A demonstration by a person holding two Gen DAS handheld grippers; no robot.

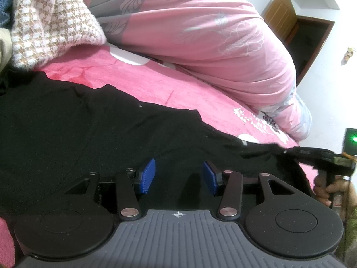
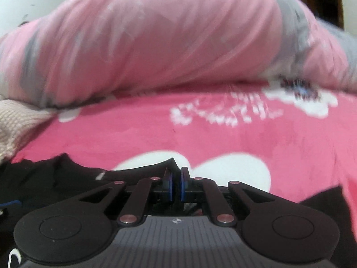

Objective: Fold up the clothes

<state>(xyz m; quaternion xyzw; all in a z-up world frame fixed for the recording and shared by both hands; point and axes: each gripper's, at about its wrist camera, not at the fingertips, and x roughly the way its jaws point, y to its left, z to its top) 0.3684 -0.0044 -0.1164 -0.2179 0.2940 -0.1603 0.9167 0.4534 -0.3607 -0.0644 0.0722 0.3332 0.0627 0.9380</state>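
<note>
Both tongs: left (image 1: 179, 175) agape, right (image 2: 176, 184) pinching black garment (image 1: 67, 122).

The garment (image 1: 67, 129) lies spread on the bed sheet (image 1: 178, 89), with the rolled duvet (image 1: 200, 33) behind it and a knitted garment (image 1: 49, 22) to its far left. The left gripper (image 1: 178, 175) hovers over its near part. The right gripper (image 2: 176, 178) pinches its right edge.
</note>
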